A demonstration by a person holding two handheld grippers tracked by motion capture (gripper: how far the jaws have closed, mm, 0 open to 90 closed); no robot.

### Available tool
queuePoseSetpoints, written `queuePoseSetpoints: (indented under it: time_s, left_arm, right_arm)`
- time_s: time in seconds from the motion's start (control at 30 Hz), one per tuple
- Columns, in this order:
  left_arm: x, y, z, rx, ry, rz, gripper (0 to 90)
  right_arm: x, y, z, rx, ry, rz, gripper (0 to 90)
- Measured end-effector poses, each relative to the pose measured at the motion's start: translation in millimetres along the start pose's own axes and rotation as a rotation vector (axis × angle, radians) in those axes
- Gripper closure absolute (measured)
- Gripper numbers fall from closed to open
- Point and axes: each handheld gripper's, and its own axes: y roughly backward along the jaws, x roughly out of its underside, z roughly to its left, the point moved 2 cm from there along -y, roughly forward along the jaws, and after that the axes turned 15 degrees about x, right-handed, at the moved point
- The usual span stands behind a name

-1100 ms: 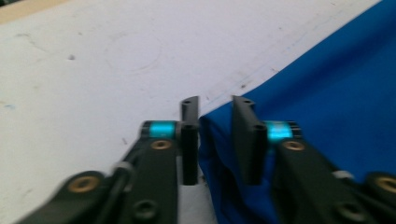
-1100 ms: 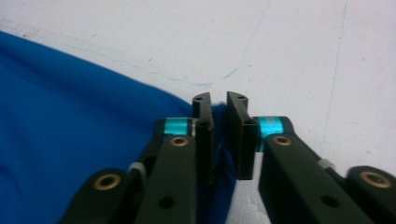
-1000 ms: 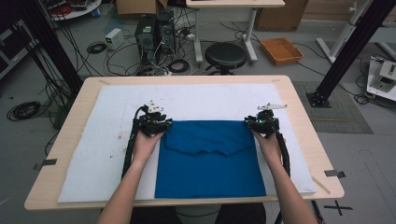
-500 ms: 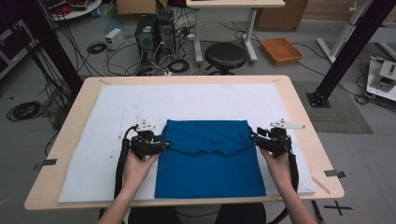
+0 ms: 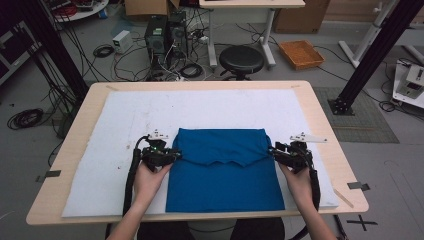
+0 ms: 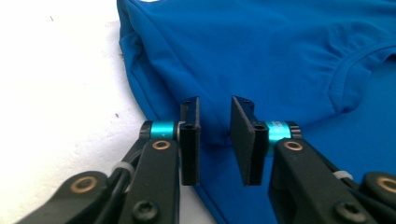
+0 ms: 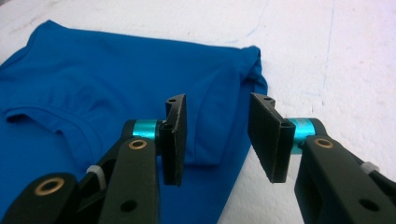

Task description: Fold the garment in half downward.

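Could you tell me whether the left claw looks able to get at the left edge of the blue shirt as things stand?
Probably yes: the left claw sits at the blue shirt's left edge, jaws apart, nothing between them and the fabric.

High view looks down; gripper views closely share the blue cloth (image 5: 222, 170).

— Any writing, labels or numbers you can read anywhere here?

— None. The blue shirt (image 5: 225, 175) carries no print or tag that can be made out, and the boxes and gear on the floor behind are too small and blurred.
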Motion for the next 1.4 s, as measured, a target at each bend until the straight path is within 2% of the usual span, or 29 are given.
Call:
queuePoseSetpoints:
  time_s: [0.07, 0.1, 0.2, 0.3, 0.4, 0.43, 0.5, 0.63, 0.77, 0.93, 0.97, 1.17, 1.2, 1.23, 1.3, 1.4]
  left_arm:
    - [0.2, -0.6, 0.4, 0.0, -0.004, 0.0, 85.0]
    - [0.0, -0.3, -0.4, -0.006, -0.019, -0.002, 86.9]
    - [0.0, -0.2, -1.6, -0.01, -0.022, -0.005, 88.3]
    - [-0.1, -1.0, -2.1, -0.006, -0.019, -0.016, 88.5]
    - [-0.4, -0.4, -2.3, 0.0, -0.024, -0.022, 88.6]
    - [-0.4, -0.4, -2.3, 0.0, -0.024, -0.022, 88.7]
    - [-0.9, 1.4, -2.5, 0.003, -0.027, -0.025, 88.8]
    - [-1.7, 3.5, -3.1, 0.014, -0.025, -0.037, 88.8]
    - [-5.5, 12.3, -8.0, 0.043, -0.03, -0.054, 88.9]
    - [-6.5, 24.0, -14.8, 0.069, -0.034, -0.053, 88.9]
    - [-4.6, 31.1, -19.6, 0.081, -0.038, -0.053, 88.9]
    - [6.5, 48.9, -34.2, 0.13, -0.037, -0.049, 88.9]
    - [13.4, 55.8, -42.8, 0.147, -0.039, -0.041, 88.9]
    - [13.4, 55.8, -42.8, 0.147, -0.039, -0.041, 88.9]
    - [21.3, 61.5, -52.0, 0.156, -0.046, -0.032, 88.9]
    - [33.5, 67.1, -66.9, 0.171, -0.067, -0.013, 88.9]
  right_arm:
    - [3.1, 1.0, 1.6, -0.003, 0.006, 0.016, 62.9]
    - [4.0, 0.9, 2.3, -0.006, 0.014, 0.02, 65.1]
    - [5.6, -0.6, 3.9, -0.007, 0.028, 0.037, 66.3]
    - [8.4, -10.6, 7.0, 0.0, 0.041, 0.08, 67.9]
    - [9.5, -18.2, 11.0, 0.004, 0.075, 0.109, 76.9]
    - [9.8, -19.9, 11.6, 0.005, 0.084, 0.113, 82.1]
    - [9.0, -19.1, 12.8, 0.003, 0.095, 0.112, 86.6]
    - [7.1, -14.6, 12.7, 0.002, 0.099, 0.091, 87.4]
    - [3.0, -3.7, 12.0, -0.014, 0.099, 0.071, 87.4]
    - [1.0, 7.5, 14.7, -0.029, 0.113, 0.071, 87.4]
    - [1.2, 14.9, 17.1, -0.04, 0.123, 0.069, 87.4]
    - [8.1, 38.1, 21.8, -0.074, 0.154, 0.065, 87.4]
    - [12.6, 49.4, 23.2, -0.083, 0.164, 0.06, 87.5]
    - [12.6, 49.4, 23.2, -0.083, 0.164, 0.06, 87.5]
    - [21.1, 67.4, 24.3, -0.097, 0.178, 0.05, 87.4]
    - [31.0, 82.7, 24.7, -0.111, 0.186, 0.045, 87.4]
